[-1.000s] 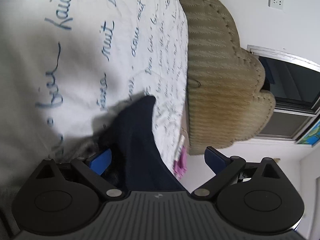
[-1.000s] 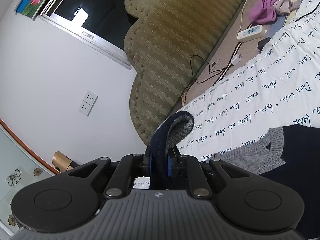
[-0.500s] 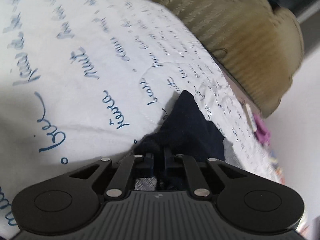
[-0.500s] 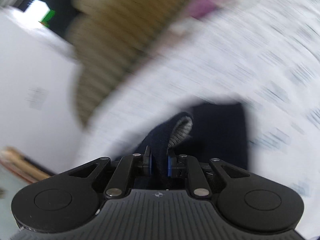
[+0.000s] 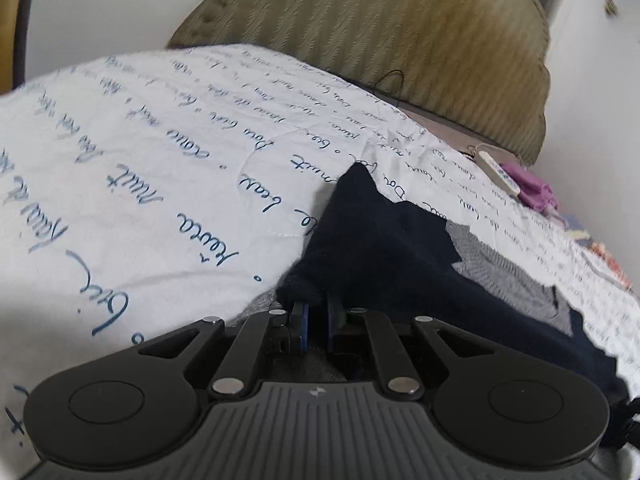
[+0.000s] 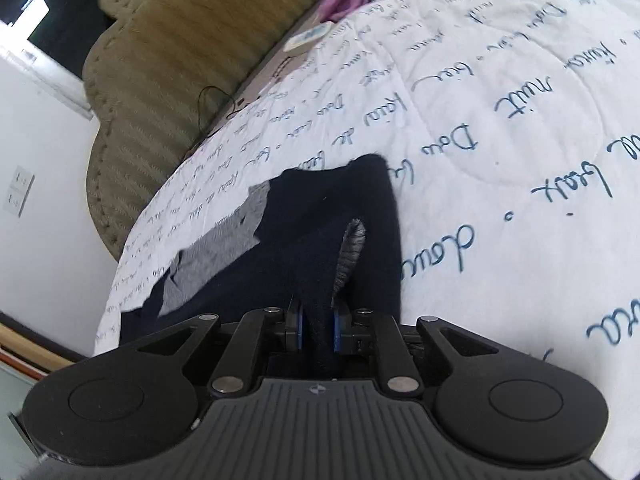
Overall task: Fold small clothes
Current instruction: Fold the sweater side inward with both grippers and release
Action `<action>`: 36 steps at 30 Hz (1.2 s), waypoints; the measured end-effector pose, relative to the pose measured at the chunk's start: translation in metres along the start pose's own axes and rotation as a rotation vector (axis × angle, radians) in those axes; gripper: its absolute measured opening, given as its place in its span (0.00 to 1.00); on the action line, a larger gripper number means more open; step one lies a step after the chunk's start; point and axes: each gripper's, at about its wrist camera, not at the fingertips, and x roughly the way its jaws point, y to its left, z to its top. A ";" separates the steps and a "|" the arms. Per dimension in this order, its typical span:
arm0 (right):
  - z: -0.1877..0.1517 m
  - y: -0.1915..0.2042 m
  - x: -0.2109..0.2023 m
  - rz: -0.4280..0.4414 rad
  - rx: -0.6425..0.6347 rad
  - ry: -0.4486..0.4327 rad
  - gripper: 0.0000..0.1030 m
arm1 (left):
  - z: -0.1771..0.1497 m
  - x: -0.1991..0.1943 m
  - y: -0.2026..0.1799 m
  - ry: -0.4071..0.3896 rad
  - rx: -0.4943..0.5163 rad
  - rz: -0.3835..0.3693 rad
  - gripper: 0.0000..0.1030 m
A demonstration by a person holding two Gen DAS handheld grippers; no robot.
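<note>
The navy and grey sweater [image 5: 404,248] lies on the white script-printed quilt [image 5: 140,168], near an olive headboard [image 5: 400,32]. The left gripper [image 5: 316,320] is closed tight on a navy edge. The right gripper [image 6: 317,326] pinches a navy fold.

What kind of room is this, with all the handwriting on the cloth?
Most likely a bedroom: a quilt printed with blue script covers a bed, a padded olive headboard stands behind it, and a dark sweater lies on top for folding.
</note>
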 end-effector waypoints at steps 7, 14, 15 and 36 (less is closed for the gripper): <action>0.007 -0.003 -0.027 0.035 0.040 -0.015 0.38 | 0.011 -0.054 -0.004 -0.058 0.136 -0.162 0.49; 0.041 0.009 -0.017 -0.017 -0.036 -0.049 0.37 | 0.055 -0.038 -0.029 -0.221 0.199 -0.020 0.83; 0.041 0.013 -0.009 -0.035 -0.063 -0.031 0.37 | 0.057 -0.025 -0.034 -0.211 0.216 -0.005 0.83; 0.022 0.011 -0.025 -0.130 -0.104 -0.057 0.27 | 0.035 0.031 -0.057 -0.054 0.438 0.113 0.16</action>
